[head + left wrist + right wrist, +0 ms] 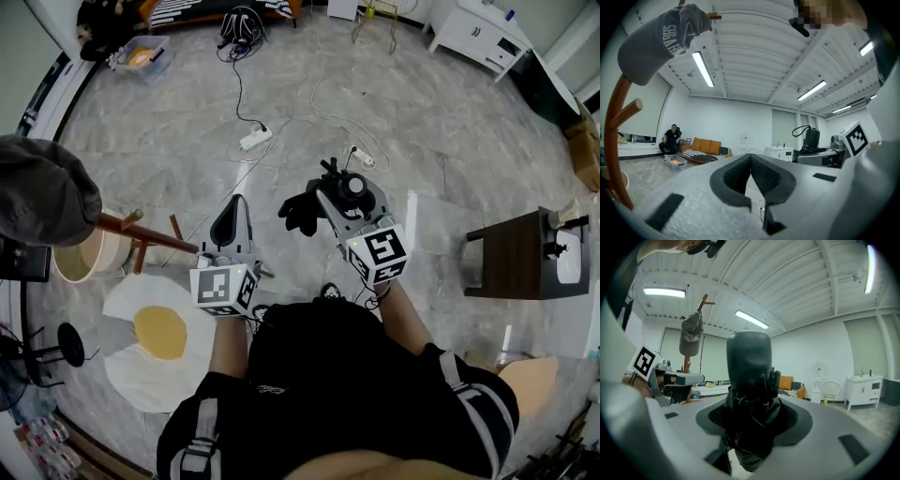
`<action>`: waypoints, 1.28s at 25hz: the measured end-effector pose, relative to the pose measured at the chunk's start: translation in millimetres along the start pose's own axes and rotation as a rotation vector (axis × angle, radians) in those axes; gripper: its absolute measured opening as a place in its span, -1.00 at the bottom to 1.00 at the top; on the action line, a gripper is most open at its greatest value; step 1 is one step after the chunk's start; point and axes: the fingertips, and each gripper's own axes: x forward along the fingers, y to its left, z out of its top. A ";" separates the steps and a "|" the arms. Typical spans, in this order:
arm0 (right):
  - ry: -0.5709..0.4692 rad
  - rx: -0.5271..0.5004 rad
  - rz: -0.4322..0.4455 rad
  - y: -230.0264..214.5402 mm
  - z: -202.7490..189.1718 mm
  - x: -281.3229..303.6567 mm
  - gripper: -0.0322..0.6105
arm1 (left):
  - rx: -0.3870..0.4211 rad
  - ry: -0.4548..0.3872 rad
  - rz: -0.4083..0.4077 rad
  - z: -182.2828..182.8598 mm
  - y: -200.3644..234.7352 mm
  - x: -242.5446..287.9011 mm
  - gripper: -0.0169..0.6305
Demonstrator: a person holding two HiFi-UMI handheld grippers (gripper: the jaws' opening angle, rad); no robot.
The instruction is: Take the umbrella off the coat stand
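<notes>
Grey marble floor (422, 131) spreads underneath. Clear of the stand and held in the air, the black folded umbrella (749, 376) is clamped between the jaws of the right claw (326, 197) (its bundled fabric bulges out past them). The left claw (232, 214), just beside it, is clenched on nothing. Further left stands the wooden coat stand (150, 236), with a grey cap (42, 197) hung on it.
</notes>
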 end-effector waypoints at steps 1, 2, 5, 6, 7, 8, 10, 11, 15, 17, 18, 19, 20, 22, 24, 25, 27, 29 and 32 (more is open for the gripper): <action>-0.004 0.003 0.004 1.4 0.5 0.3 -0.18 | -0.003 0.001 0.007 -1.4 2.5 -1.6 -0.95; -0.006 0.007 0.008 2.6 0.2 0.4 -0.18 | -0.004 0.001 0.011 -2.7 4.1 -3.1 -0.95; -0.002 0.012 0.013 2.5 -2.6 1.0 -0.18 | -0.005 0.001 0.015 -5.0 3.9 -3.8 -0.95; -0.001 0.012 0.015 2.1 -3.3 1.4 -0.18 | -0.004 0.000 0.014 -4.9 2.9 -3.4 -0.95; -0.001 0.014 0.019 2.0 -3.5 1.8 -0.18 | -0.003 -0.001 0.013 -4.5 1.8 -3.4 -0.95; -0.003 0.017 0.024 2.4 -3.4 1.8 -0.18 | -0.003 -0.001 0.012 -4.2 1.0 -3.8 -0.95; -0.007 0.028 0.032 4.9 -3.2 1.2 -0.18 | -0.003 0.000 0.014 -4.6 0.4 -6.3 -0.95; -0.008 0.030 0.034 6.4 -3.5 1.0 -0.18 | -0.002 0.002 0.016 -5.4 0.7 -7.7 -0.95; -0.009 0.018 0.038 9.5 -6.0 3.6 -0.18 | -0.004 0.009 0.024 -9.9 3.2 -8.9 -0.95; -0.015 0.019 0.046 10.6 -6.3 4.0 -0.18 | -0.007 0.013 0.024 -12.2 2.8 -8.7 -0.95; -0.018 0.022 0.052 11.1 -6.1 4.0 -0.18 | -0.008 0.015 0.023 -13.1 2.1 -8.6 -0.95; -0.020 0.024 0.056 11.5 -5.8 4.1 -0.18 | -0.008 0.016 0.022 -13.7 1.2 -8.2 -0.95; -0.021 0.024 0.059 11.9 -5.5 4.3 -0.18 | -0.008 0.017 0.020 -14.1 0.3 -7.7 -0.95; -0.020 0.013 0.061 13.1 -5.1 4.1 -0.18 | -0.009 0.020 0.015 -14.6 -2.4 -7.1 -0.95; -0.019 0.001 0.060 13.8 -5.2 3.6 -0.18 | -0.008 0.020 0.012 -14.6 -4.5 -6.9 -0.95; -0.019 0.001 0.061 14.0 -5.3 3.9 -0.18 | -0.007 0.020 0.012 -14.4 -4.6 -6.8 -0.95; -0.023 0.008 0.063 14.1 -5.4 5.3 -0.18 | -0.005 0.018 0.014 -14.2 -3.2 -6.5 -0.95; -0.022 0.013 0.063 14.5 -6.8 5.5 -0.18 | -0.004 0.021 0.017 -15.2 -2.3 -7.2 -0.95; -0.019 0.017 0.065 15.1 -8.7 4.6 -0.18 | -0.004 0.027 0.022 -16.9 -3.2 -8.7 -0.95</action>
